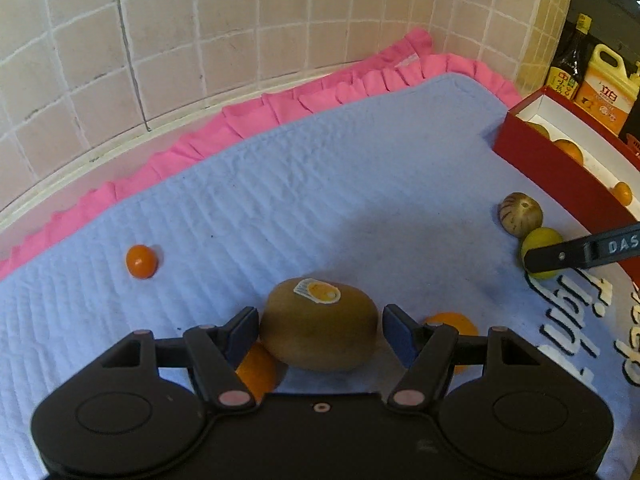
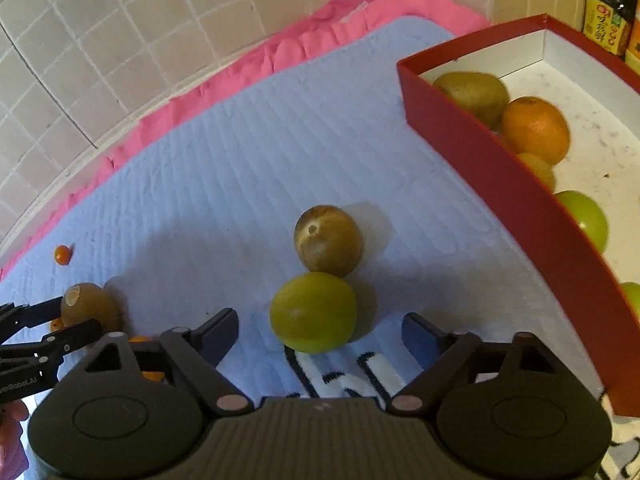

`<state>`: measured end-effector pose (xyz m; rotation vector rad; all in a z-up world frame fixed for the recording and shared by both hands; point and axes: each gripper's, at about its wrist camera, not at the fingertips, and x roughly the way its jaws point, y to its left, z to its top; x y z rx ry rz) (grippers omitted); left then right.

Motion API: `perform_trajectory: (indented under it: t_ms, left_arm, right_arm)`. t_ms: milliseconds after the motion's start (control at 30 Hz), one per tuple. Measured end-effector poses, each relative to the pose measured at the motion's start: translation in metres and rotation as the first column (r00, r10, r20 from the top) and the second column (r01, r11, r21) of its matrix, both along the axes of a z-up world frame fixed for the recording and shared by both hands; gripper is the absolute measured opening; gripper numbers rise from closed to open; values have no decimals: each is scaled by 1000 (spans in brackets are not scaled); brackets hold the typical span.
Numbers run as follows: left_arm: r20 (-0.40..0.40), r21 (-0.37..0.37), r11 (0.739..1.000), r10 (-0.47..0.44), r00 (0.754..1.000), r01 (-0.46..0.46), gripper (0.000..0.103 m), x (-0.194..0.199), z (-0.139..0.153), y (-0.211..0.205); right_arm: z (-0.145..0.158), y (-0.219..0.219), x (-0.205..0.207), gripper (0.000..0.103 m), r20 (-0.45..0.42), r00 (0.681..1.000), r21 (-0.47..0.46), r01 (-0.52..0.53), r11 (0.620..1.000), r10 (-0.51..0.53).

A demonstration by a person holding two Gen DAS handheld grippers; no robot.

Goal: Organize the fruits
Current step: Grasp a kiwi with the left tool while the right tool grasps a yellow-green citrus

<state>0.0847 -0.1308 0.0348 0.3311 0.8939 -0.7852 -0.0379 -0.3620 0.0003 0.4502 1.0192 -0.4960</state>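
My left gripper (image 1: pixel 320 330) is open with a brown kiwi (image 1: pixel 319 324) bearing a sticker between its fingers, small gaps on both sides. Two oranges (image 1: pixel 258 372) (image 1: pixel 452 326) lie partly hidden beneath its fingers. A small orange fruit (image 1: pixel 141 261) sits far left. My right gripper (image 2: pixel 320 334) is open around a green fruit (image 2: pixel 313 312) on the blue mat (image 2: pixel 248 152). A striped brownish fruit (image 2: pixel 328 240) touches it just beyond. The red box (image 2: pixel 500 168) at right holds a kiwi (image 2: pixel 472 94), an orange (image 2: pixel 536 130) and green fruits (image 2: pixel 586 216).
The blue mat lies on a pink frilled cloth (image 1: pixel 248 120) against a tiled wall (image 1: pixel 200 32). Bottles (image 1: pixel 600 84) stand behind the red box (image 1: pixel 560 168). The left gripper with the kiwi (image 2: pixel 86 306) shows at the left of the right wrist view.
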Motion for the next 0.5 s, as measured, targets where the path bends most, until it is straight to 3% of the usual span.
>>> perform_trajectory:
  t_ms: [133,367,500]
  left_arm:
    - [-5,4,1000,20,1000,-20,81,0,-3,-3]
    - [10,53,998,27,1000,-28,81,1,-7,-13]
    - [45,75,997,24,999,-28,80,-4,-7,-16]
  right_arm:
    - [-3,2,5,76,-3,1000,-4,-14,1000,14]
    - [-6,2,11,53,-19,999,-39,-45,998,44]
    - [-6,-2,9,51,3,999,-25,-46,999,46]
